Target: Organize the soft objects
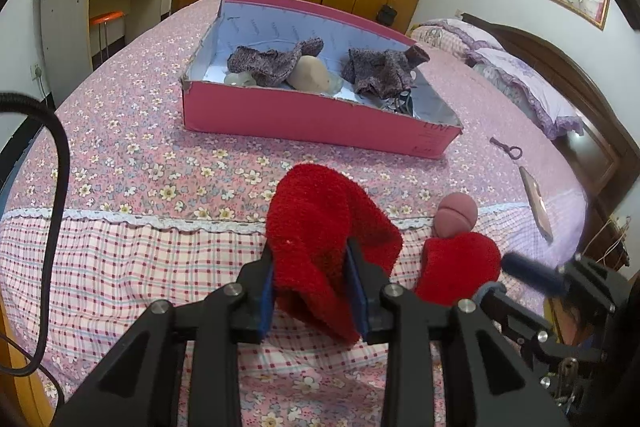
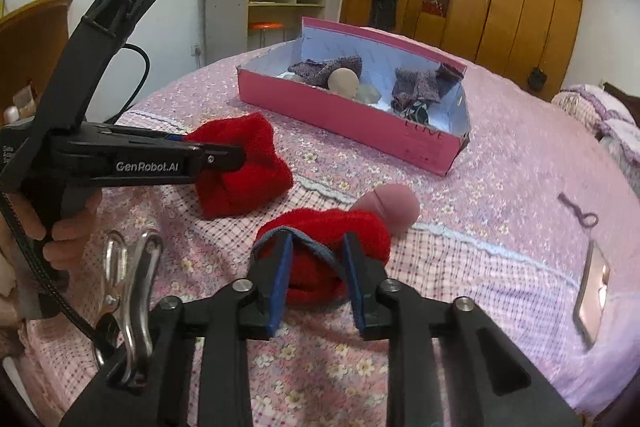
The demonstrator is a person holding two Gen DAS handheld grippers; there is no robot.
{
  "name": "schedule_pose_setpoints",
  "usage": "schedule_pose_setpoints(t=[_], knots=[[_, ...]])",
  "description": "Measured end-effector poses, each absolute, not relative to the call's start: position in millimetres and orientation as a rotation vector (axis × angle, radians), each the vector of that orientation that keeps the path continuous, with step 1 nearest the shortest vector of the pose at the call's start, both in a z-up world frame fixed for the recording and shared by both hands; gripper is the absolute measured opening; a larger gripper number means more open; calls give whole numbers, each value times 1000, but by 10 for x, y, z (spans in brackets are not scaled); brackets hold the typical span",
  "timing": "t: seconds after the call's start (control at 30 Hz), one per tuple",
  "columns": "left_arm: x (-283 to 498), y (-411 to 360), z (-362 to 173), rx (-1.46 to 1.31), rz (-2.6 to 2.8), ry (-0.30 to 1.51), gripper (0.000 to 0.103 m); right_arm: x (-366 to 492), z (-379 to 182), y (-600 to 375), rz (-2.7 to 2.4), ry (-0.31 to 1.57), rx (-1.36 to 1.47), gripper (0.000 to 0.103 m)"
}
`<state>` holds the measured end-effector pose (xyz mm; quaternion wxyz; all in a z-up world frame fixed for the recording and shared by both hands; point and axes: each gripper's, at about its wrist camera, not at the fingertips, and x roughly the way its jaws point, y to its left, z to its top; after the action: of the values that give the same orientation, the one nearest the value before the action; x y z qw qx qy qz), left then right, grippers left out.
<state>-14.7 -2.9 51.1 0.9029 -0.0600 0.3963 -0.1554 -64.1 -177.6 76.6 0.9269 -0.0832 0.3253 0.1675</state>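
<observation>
Right now I have the left hand-held gripper pinching one red sock and the right hand-held gripper pinching the other red sock near the bed's front edge, so next I judge both need carrying into the pink box.

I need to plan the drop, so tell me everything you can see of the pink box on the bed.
The pink box is a shallow open cardboard tray, pink outside and pale bluish-white inside, with dark writing on one outer wall. It sits flat on the floral bedspread, beyond both grippers, neither touching it. Inside lie two grey-purple knitted pieces, a beige rounded object and some small pale and dark items too unclear to identify.
</observation>
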Motion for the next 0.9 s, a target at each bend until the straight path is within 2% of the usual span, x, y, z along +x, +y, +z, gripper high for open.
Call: schedule_pose_setpoints(t=[0.07, 0.23, 0.27, 0.33, 0.4, 0.5, 0.73, 0.9], knots=[[-144, -23, 512, -124, -323, 819, 32, -592, 769, -1750, 346, 661, -195, 34], [-143, -21, 502, -134, -325, 823, 33, -535, 757, -1676, 371, 660, -232, 32], [-142, -20, 499, -137, -326, 824, 33, -533, 755, -1669, 374, 660, -231, 27], [-137, -12, 496, -142, -327, 825, 33, -547, 750, -1662, 370, 654, -226, 23], [-142, -16, 498, -144, -329, 825, 33, -567, 747, -1658, 361, 647, -226, 11], [-153, -5, 512, -146, -331, 824, 33, -609, 776, -1675, 350, 632, -201, 8], [-188, 14, 593, -144, -334, 802, 32, -766, 1072, -1769, 374, 550, -82, 7], [-215, 67, 650, -162, -333, 790, 32, -654, 1063, -1788, 446, 637, 5, 7]])
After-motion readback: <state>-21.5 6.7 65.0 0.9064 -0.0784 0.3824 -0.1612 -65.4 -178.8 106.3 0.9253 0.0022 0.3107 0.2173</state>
